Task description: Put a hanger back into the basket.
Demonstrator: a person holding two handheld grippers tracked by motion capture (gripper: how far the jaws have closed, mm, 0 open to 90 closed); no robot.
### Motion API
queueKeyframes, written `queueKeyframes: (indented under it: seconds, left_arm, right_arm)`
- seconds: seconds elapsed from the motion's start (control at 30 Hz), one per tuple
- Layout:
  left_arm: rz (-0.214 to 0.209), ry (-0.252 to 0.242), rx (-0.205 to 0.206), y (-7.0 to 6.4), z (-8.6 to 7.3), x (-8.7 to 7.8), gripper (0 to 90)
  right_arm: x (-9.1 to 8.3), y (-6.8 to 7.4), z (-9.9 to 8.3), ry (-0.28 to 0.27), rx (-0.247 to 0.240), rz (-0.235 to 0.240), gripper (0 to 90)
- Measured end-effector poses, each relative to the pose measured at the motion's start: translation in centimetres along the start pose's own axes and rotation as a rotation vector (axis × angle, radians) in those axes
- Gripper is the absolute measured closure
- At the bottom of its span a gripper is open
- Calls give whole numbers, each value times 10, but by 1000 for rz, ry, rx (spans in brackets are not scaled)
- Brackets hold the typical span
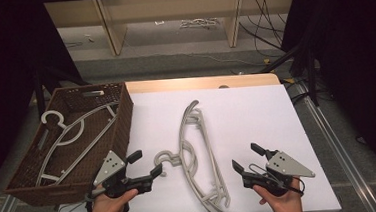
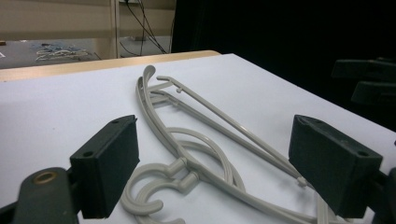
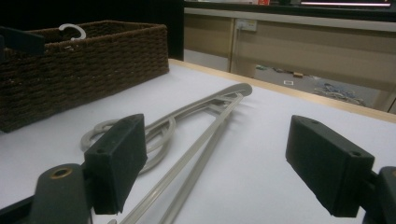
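The left gripper (image 1: pixel 142 163) sits low near the front edge of the table (image 1: pixel 256 111), held by the left hand (image 1: pixel 110 205), its jaws spread wide with nothing between them. They point toward the hooks of the hangers (image 1: pixel 195 155), just beside them but not touching. In the left gripper view the two black jaws stand far apart, and the hangers (image 2: pixel 187 140) lie on the white surface (image 2: pixel 56 112) between and beyond them, hooks nearest the camera.

The right gripper (image 1: pixel 246 158) is near the front edge too, toward the right corner, held by the right hand (image 1: pixel 282 199). Its jaws are also wide apart and empty, aimed at the hangers from the other side, a little apart from them. In the right gripper view the hangers (image 3: pixel 196 140) stretch away across the white surface (image 3: pixel 261 154) between the jaws.

The hangers are pale grey and stacked closely together; how many cannot be told. They lie in the middle of the surface, reaching from near the front edge toward the back, with the hooks curling to the left.

A brown woven basket (image 1: pixel 122 125) stands at the left edge, partly overhanging it. Inside it lie more hangers (image 1: pixel 70 137) of the same colour, one hook near the far left corner of the basket (image 3: pixel 93 65).
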State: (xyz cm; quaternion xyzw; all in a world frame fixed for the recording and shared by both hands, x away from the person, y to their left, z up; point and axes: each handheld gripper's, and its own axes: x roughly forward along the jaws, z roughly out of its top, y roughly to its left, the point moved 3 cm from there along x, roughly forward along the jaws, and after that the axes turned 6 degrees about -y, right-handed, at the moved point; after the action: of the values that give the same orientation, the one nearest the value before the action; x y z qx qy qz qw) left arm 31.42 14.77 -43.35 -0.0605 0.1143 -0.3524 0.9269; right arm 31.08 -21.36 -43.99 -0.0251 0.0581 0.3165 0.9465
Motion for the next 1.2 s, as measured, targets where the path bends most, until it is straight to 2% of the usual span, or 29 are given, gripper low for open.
queueKeyframes:
  seconds: [0.17,0.2,0.3,0.33,0.4,0.43,0.47,0.53,0.57,0.7,0.77,0.83,0.9,0.93,1.03,1.13,1.2]
  left_arm:
    - [24,44,23,0,-11,4,160]
    - [20,63,3,1,-14,5,160]
    - [17,76,-6,2,-17,6,160]
    - [21,87,-15,2,-19,7,160]
    - [9,101,-28,1,-20,9,161]
    - [9,107,-32,1,-21,11,163]
    - [11,114,-34,0,-22,13,163]
    - [-1,145,-43,-2,-25,17,163]
    - [-19,171,-69,-5,-29,21,162]
    - [-25,200,-78,-11,-34,27,164]
    - [-40,229,-75,-14,-37,32,174]
    - [-50,251,-82,-16,-40,38,181]
    - [-52,290,-96,-18,-44,44,211]
    - [-60,304,-102,-19,-47,48,216]
    - [-77,388,-108,-21,-56,59,235]
    - [-83,432,-148,-25,-62,68,266]
    - [-92,435,-175,-26,-63,73,279]
  right_arm:
    - [0,1,0,-5,-3,9,214]
    - [2,2,0,-13,-3,10,214]
    - [2,2,1,-11,-4,11,214]
    - [0,2,1,8,-10,7,214]
    - [1,3,0,10,-10,9,214]
    - [0,4,0,31,2,15,214]
    - [1,3,0,5,-7,7,214]
    - [0,2,0,19,-8,13,214]
    - [2,3,-1,2,-5,13,214]
    - [2,3,-1,13,-11,10,214]
    - [4,6,-1,8,-14,26,214]
    - [3,6,0,15,-27,21,214]
    - [2,7,0,35,-25,20,214]
    - [3,9,0,17,-10,29,214]
    - [3,9,0,27,-21,22,214]
    - [5,11,1,19,-15,33,215]
    - [6,11,0,14,-16,39,214]
